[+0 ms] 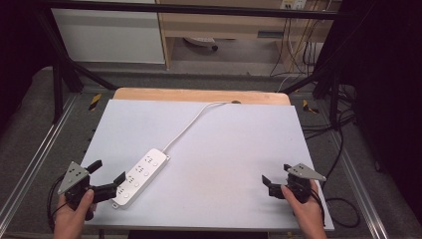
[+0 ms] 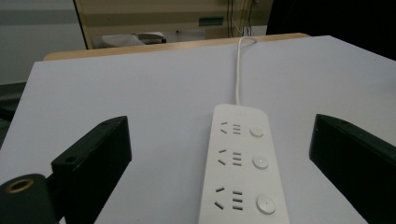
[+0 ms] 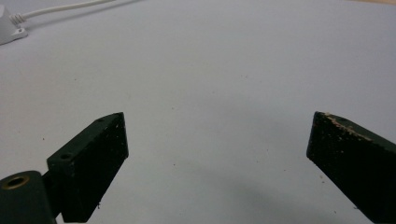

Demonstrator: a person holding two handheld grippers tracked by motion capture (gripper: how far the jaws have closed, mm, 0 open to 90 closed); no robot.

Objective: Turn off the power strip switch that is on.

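Note:
A white power strip (image 1: 140,177) with three sockets and round buttons lies slanted at the front left of the white table (image 1: 224,149); its white cord (image 1: 191,124) runs to the far edge. My left gripper (image 1: 108,172) is held at the table's front left corner, jaws wide open, just left of the strip's near end. In the left gripper view the strip (image 2: 243,168) lies ahead between the open jaws, untouched. My right gripper (image 1: 277,175) is open near the front right edge, with bare table between its jaws (image 3: 219,140).
A wooden board (image 1: 199,94) shows behind the white top. Black frame posts stand at both far corners, and cables (image 1: 343,149) trail on the floor at the right. A cabinet (image 1: 224,25) stands beyond.

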